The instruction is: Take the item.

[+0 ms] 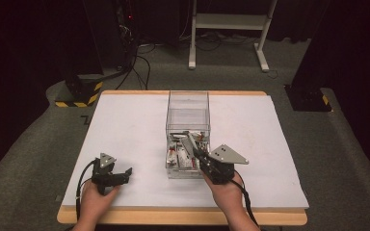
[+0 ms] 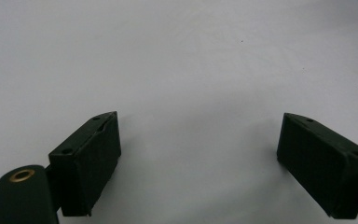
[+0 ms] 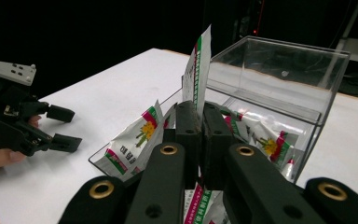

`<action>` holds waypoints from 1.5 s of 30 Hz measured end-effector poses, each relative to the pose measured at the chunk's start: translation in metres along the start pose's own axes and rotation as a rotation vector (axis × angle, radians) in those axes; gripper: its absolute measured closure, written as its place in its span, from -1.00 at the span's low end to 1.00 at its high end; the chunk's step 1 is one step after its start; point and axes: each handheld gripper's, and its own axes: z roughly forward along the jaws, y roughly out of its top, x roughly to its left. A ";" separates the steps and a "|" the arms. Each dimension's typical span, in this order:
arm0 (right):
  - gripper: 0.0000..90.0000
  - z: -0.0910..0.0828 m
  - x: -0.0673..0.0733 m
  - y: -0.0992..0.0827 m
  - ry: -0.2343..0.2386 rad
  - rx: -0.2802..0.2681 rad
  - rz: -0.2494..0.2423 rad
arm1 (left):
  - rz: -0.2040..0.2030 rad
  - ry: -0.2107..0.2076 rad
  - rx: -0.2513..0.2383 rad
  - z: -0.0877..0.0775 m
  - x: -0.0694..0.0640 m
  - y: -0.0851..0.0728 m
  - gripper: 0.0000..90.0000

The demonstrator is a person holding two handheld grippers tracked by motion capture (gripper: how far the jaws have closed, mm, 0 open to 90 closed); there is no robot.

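A clear plastic box (image 1: 188, 130) stands on the white table (image 1: 125, 125), a little toward the person's side of its middle, and serves as the landmark here. It is a long open-topped box; its far half looks bare, while its near half holds a loose heap of small packets (image 1: 180, 155), white with green, red and yellow print.

The right gripper (image 1: 191, 144) reaches into the near end of the box from the person's side, held by the right hand (image 1: 227, 186) just in front of the box's near right corner. In the right gripper view its jaws are pressed together on one packet (image 3: 196, 70), which stands upright above the jaw tips, over the heap and the box's near rim. Other packets (image 3: 130, 144) lean against the near wall of the box, to the left of the jaws in that view.

The left gripper (image 1: 126, 175) rests low over the table well to the left of the box, near the table's front edge, gripped by the left hand (image 1: 96, 195). Its jaws stand wide apart with nothing between them; the left gripper view shows bare white tabletop (image 2: 191, 70) beneath them. Its jaws point roughly toward the box.

Beyond the table lies grey carpet (image 1: 38, 144), with a white frame (image 1: 229, 24) farther back.
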 end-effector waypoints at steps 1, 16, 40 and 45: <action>0.96 -0.002 -0.001 0.001 -0.005 -0.006 0.002 | 0.001 0.000 0.001 0.000 0.000 0.000 -0.70; 0.96 -0.015 -0.012 0.005 -0.040 -0.042 0.010 | 0.000 0.000 0.001 0.000 0.000 0.000 -0.70; 0.96 -0.032 -0.045 0.010 -0.154 -0.085 0.039 | 0.001 0.000 -0.001 0.000 0.000 0.000 -0.70; 0.96 -0.032 -0.053 0.009 -0.179 -0.082 0.039 | -0.001 0.000 -0.001 0.000 0.000 0.000 -0.70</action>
